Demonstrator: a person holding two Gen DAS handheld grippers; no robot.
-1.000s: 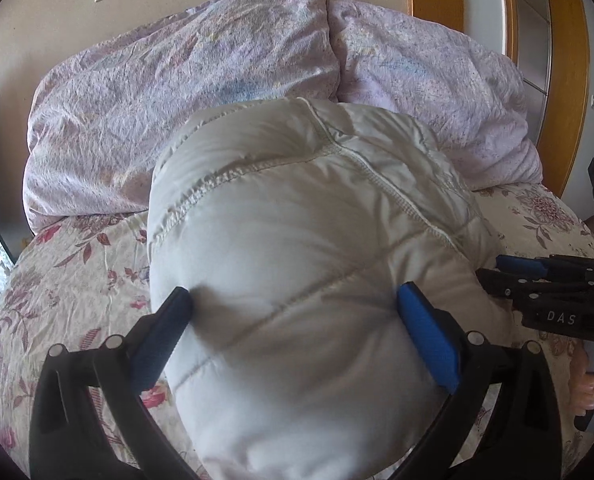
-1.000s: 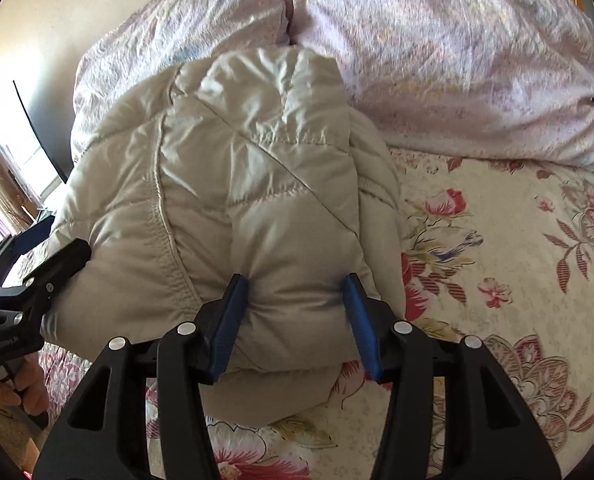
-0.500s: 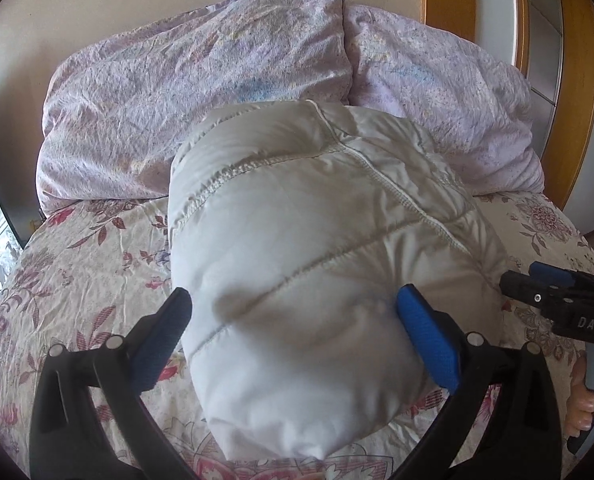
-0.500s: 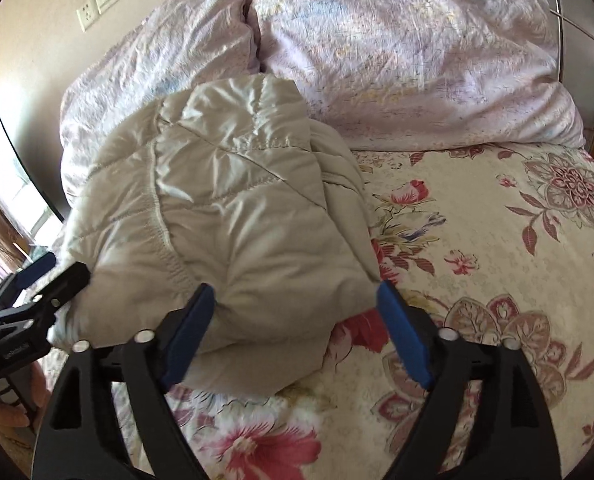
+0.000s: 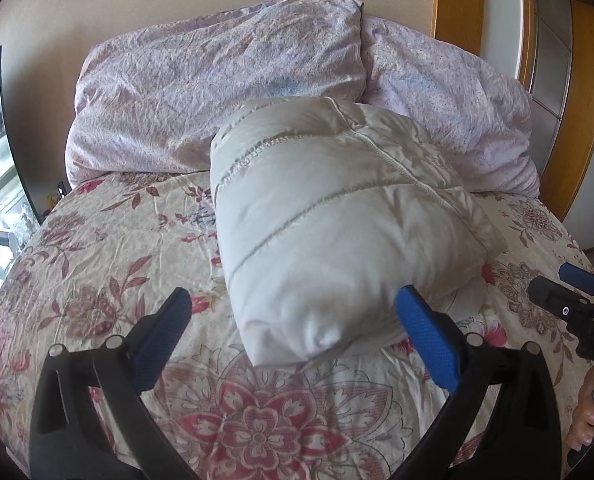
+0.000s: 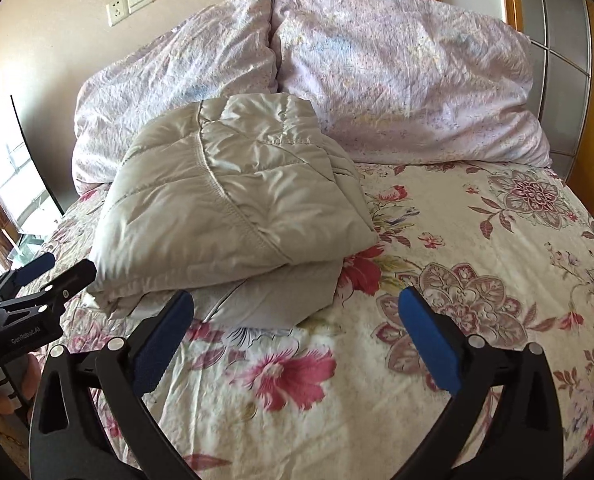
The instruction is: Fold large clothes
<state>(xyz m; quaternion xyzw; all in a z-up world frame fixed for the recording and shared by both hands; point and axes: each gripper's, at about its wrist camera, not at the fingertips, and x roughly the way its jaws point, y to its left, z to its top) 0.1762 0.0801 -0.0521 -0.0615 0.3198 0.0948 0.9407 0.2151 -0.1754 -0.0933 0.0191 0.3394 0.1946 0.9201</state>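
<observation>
Both grippers, left point(image 5: 293, 312) and right point(image 6: 297, 312), have backed off the folded jacket point(image 6: 233, 208), jaws wide, empty.

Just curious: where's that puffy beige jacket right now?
In both views the folded jacket lies on the floral bedspread, against the lilac pillows, left of centre.

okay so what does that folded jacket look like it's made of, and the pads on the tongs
The folded jacket looks like thin, slightly shiny synthetic shell, probably nylon or polyester, over soft padding: it catches light, and stitched quilt lines puff between seams. The pads on the right tongs look like matte blue rubber or plastic with a fine dotted texture, on black plastic arms.
</observation>
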